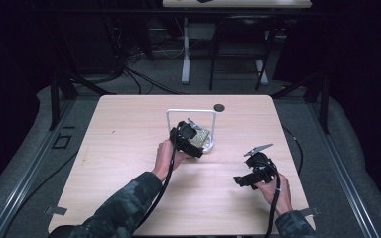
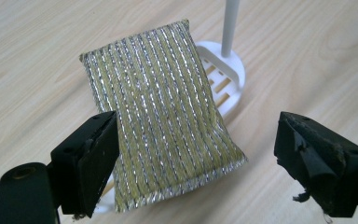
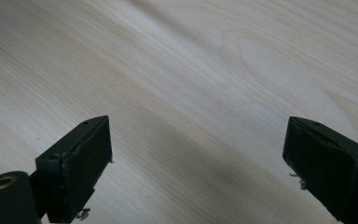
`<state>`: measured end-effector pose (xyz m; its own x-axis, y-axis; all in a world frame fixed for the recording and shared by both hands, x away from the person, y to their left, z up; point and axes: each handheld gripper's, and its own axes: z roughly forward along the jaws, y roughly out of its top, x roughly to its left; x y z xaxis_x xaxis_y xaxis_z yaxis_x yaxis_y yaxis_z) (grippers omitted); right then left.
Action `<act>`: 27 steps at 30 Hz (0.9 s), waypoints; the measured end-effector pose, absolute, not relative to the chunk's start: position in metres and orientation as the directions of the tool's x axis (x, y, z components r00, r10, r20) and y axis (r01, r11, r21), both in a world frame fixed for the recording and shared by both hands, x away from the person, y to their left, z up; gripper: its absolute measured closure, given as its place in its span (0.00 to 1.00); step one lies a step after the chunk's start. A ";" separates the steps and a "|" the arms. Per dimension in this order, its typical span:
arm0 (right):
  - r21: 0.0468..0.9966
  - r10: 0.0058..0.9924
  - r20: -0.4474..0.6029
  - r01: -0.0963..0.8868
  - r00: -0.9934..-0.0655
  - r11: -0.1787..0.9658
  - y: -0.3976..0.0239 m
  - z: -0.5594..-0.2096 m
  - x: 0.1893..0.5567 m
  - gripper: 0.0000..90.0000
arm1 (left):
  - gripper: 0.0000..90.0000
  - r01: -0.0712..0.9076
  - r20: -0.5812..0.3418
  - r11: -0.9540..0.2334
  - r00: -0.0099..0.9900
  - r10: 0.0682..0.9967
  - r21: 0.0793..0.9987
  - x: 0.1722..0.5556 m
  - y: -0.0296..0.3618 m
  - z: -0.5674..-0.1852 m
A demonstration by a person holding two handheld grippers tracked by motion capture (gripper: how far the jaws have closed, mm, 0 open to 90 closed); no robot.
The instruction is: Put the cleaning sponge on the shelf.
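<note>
Gold-and-silver striped, 1 sponge (image 2: pixel 161 112) lies on 1 white rack (image 2: pixel 223 77), its far end on the rack's slotted base and its near end reaching past the base toward the camera in the left gripper view. 1 white post of the rack rises beside the sponge there; in the high view the rack (image 1: pixel 213 130) shows 2 posts joined by a top bar, standing near the middle of 1 pale wood table (image 1: pixel 129 148).

The left gripper (image 2: pixel 196 154) hangs over the sponge's near end with its 2 jaws spread wide. The sponge lies between them, just beside 1 jaw and well apart from the other; neither pad presses on it. In the high view this gripper (image 1: pixel 191 139) sits right at the rack.

The right gripper (image 3: pixel 196 163) is spread wide too, with bare wood between its 2 jaws. In the high view it (image 1: pixel 253 173) is held over the table's near right part, well apart from the rack.

1 small dark disc (image 1: pixel 219 107) lies near the table's far edge, behind the rack.
</note>
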<state>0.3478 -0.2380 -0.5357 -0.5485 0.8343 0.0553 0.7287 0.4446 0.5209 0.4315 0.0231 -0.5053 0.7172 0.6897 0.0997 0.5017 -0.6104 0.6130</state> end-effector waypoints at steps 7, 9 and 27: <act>0.518 0.835 0.054 0.730 -0.548 0.446 -0.238 -0.535 0.348 0.08 | 0.13 0.485 0.102 -0.629 0.737 0.668 0.608 0.419 0.035 -0.494; 0.518 0.834 0.050 0.729 -0.549 0.448 -0.238 -0.535 0.348 0.08 | 0.12 0.477 0.111 -0.634 0.740 0.664 0.608 0.416 0.040 -0.490; 0.522 0.833 0.052 0.726 -0.551 0.448 -0.237 -0.536 0.348 0.09 | 0.07 0.481 0.141 -0.646 0.727 0.671 0.593 0.388 0.090 -0.472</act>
<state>0.3476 -0.2368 -0.5362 -0.5508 0.8330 0.0523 0.7263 0.4475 0.5218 0.3880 0.0905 -0.4717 0.7274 0.6715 0.1413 0.4807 -0.6456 0.5933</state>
